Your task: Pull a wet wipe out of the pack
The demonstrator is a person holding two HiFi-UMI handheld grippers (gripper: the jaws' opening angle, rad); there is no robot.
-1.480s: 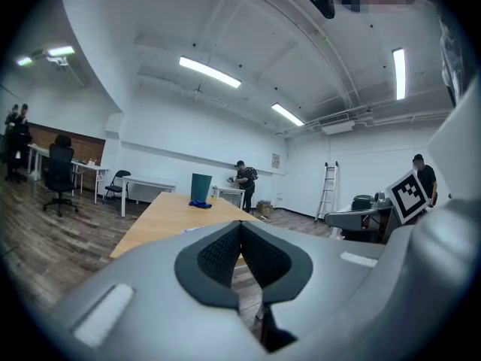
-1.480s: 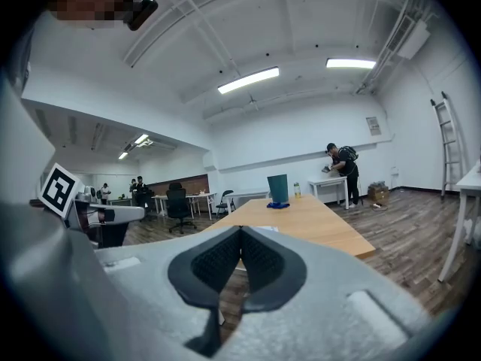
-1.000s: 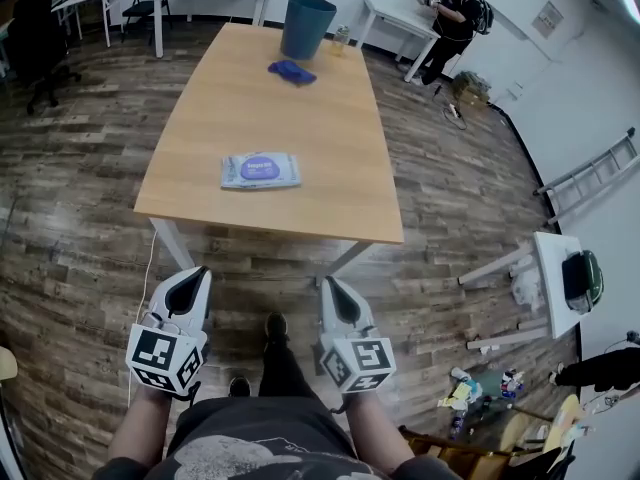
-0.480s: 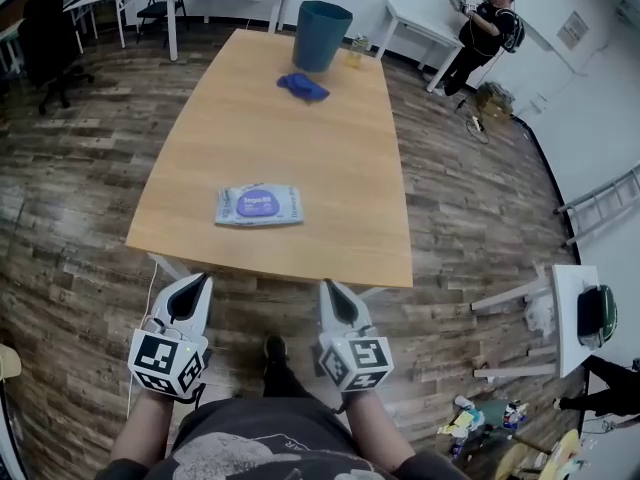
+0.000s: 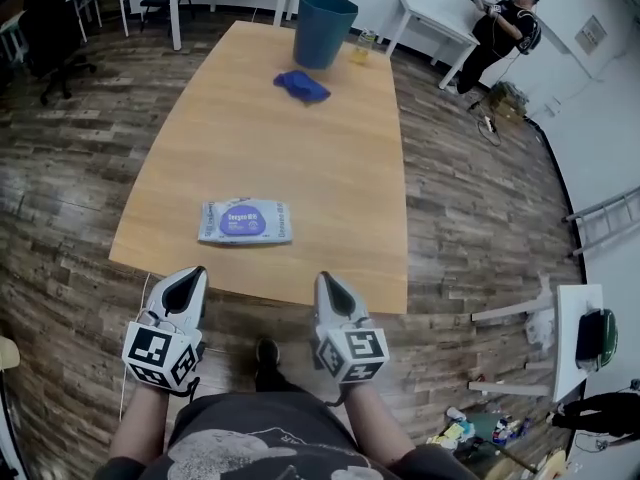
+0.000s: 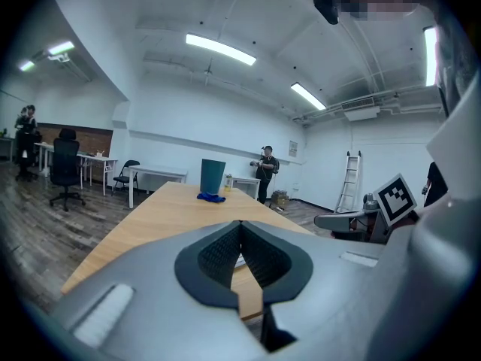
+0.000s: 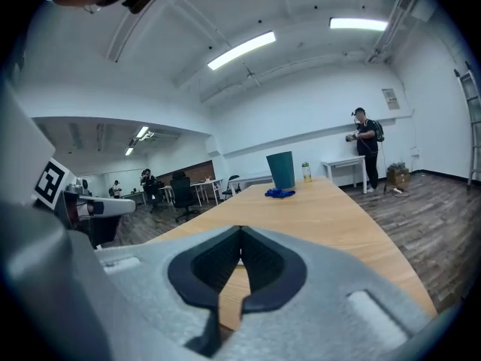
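Holding left gripper (image 5: pixel 188 274) and right gripper (image 5: pixel 325 280) short of the table (image 5: pixel 300 138), fingers (image 6: pixel 214 260) pressed together and empty, facing a likely light, soft, slippery wet wipe pack (image 5: pixel 272 230) lying flat near its front edge, best pinched at the purple centre flap (image 5: pixel 243 216).

One tabletop (image 5: pixel 330 168) out front. On it, one wet wipe pack (image 5: pixel 245 222) near, and far off one blue cloth (image 5: pixel 301 85), one teal bin (image 5: pixel 325 30), one small bottle (image 5: pixel 361 48). Two tools near: left tool (image 5: pixel 196 272), right tool (image 5: pixel 323 277). One person (image 5: pixel 505 16) far right, two other people (image 7: pixel 146 179) far left.
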